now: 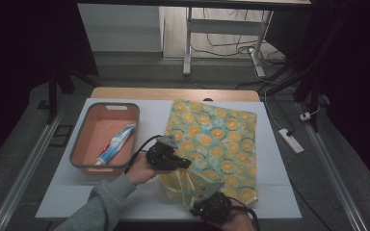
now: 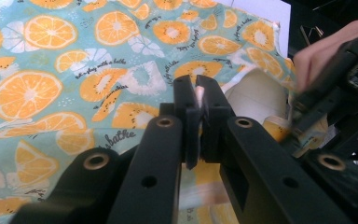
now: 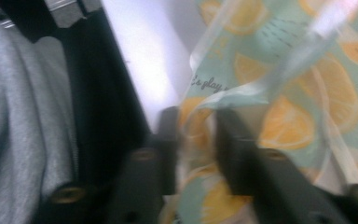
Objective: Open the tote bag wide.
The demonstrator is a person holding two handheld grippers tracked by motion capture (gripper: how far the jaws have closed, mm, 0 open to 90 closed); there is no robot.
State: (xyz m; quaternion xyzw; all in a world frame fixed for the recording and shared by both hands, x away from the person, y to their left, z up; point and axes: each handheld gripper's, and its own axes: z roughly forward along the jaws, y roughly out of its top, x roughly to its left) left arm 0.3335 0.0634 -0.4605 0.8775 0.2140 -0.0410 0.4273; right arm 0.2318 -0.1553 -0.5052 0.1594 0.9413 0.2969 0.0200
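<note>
A teal drawstring bag [image 1: 217, 139] printed with orange slices lies flat on the white table [image 1: 279, 192], its mouth toward the person. My left gripper [image 1: 187, 163] is at the mouth's left corner. In the left gripper view it [image 2: 199, 95] is shut on a thin pale edge of the bag [image 2: 74, 70], and the cream lining [image 2: 254, 91] shows where the mouth gapes. My right gripper [image 1: 196, 191] is at the bag's near edge. The right gripper view is blurred, with my right gripper [image 3: 196, 126] holding bunched fabric of the bag [image 3: 284, 116] between its jaws.
A salmon bin with a grey rim [image 1: 110, 106] stands left of the bag and holds a toothpaste tube [image 1: 115, 143]. The grey-sleeved forearm [image 1: 101, 204] crosses the table's near left. A white power strip [image 1: 291, 140] lies on the floor at the right.
</note>
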